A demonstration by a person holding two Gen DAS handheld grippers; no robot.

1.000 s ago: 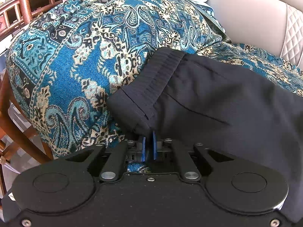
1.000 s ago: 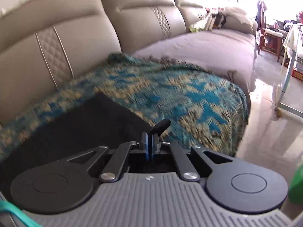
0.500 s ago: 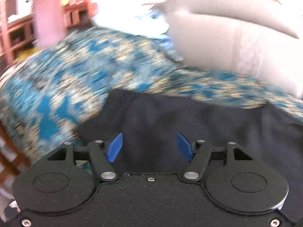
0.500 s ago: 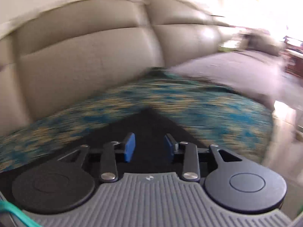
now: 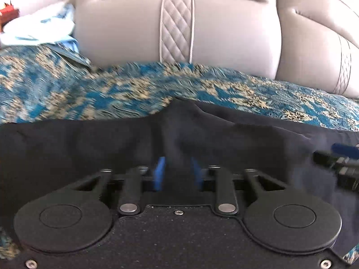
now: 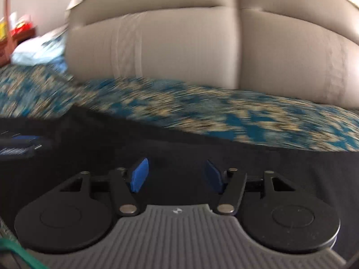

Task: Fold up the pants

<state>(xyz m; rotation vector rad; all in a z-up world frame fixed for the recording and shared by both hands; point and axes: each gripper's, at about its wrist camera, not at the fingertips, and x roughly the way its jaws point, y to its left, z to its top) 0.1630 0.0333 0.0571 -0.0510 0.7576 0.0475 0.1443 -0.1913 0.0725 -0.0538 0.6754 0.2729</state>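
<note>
Pants (image 5: 89, 148), smooth dark cloth, on patterned woven throw (image 5: 67, 94); left tool (image 5: 178, 172) closing, right tool (image 6: 177, 174) opening, empty.

Dark pants (image 5: 224, 139) of matt, smooth woven cloth lie softly creased on a coarse, textured woven throw (image 5: 112, 94) patterned in blue and cream. Behind it, the sofa back (image 5: 224, 33) is smooth beige leather with a slight sheen and a quilted, stitched panel. Pale, thin cloth (image 5: 38, 29) lies crumpled at the throw's far left corner.
</note>
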